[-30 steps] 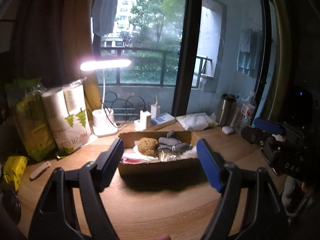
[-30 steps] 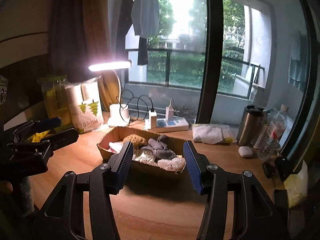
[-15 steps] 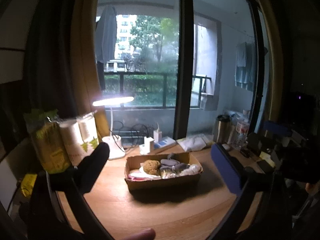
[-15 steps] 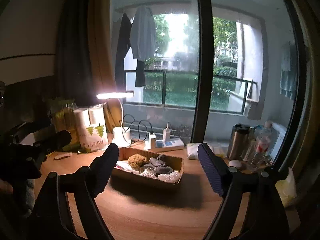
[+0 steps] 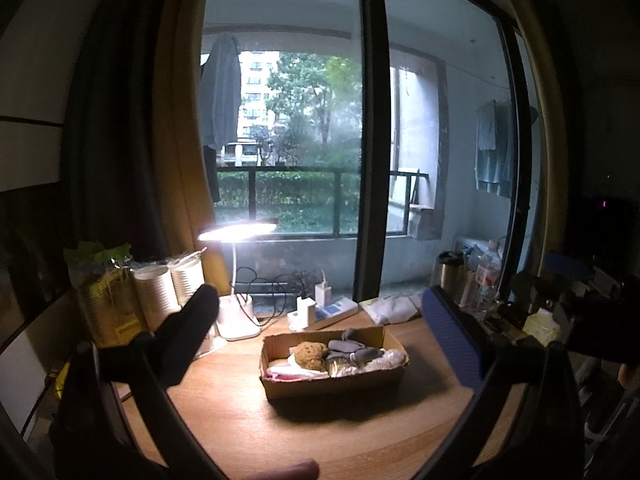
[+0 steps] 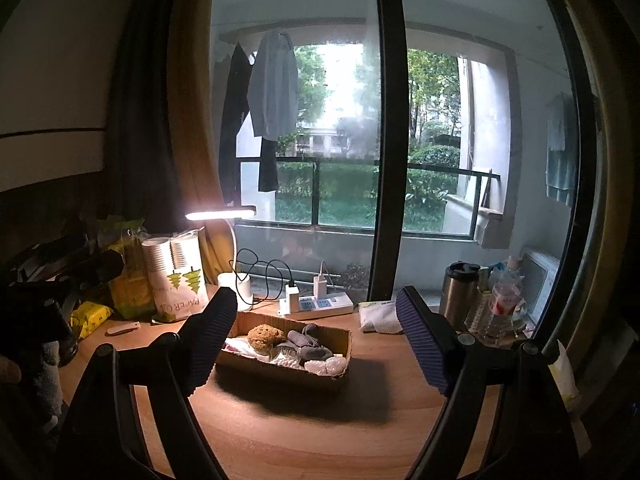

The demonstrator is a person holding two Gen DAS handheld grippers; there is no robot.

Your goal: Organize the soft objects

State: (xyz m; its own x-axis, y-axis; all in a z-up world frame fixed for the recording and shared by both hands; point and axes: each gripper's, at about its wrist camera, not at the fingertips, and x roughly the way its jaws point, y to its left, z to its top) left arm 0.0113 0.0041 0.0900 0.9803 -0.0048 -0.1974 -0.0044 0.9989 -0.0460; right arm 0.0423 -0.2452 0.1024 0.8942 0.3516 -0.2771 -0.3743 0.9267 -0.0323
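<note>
**Cardboard box of soft things sits mid-surface, both sets of fingers spread above it**

Wooden surface point(image 6: 304, 432) runs bare and open in front of the cardboard box point(image 6: 280, 372), with free room on its near side and to its right. At the far left stand a green bag point(image 6: 128, 276) and a pack of paper cups point(image 6: 180, 276), crowding that edge, with a yellow packet point(image 6: 90, 316) lying in front of them. Next comes a lit desk lamp point(image 6: 220, 213) whose base stands just behind the box's left corner, its cable looping to a white power strip point(image 6: 316, 305) along the window edge.

The left gripper point(image 5: 320, 332) has its fingers point(image 5: 192, 332) spread wide, nothing between them; its jaws have just been opening. The box, seen between them but farther off, holds a brown sponge point(image 5: 308, 354), grey socks point(image 5: 352, 350) and white soft pieces.

The right gripper point(image 6: 316, 340) also has its fingers spread and empty, its jaws likewise just opened, framing the same box from above.

Right of the box lie a white pouch point(image 6: 380, 314), then a steel tumbler point(image 6: 458, 294) and a plastic bottle point(image 6: 502, 304) close to the right edge.
</note>
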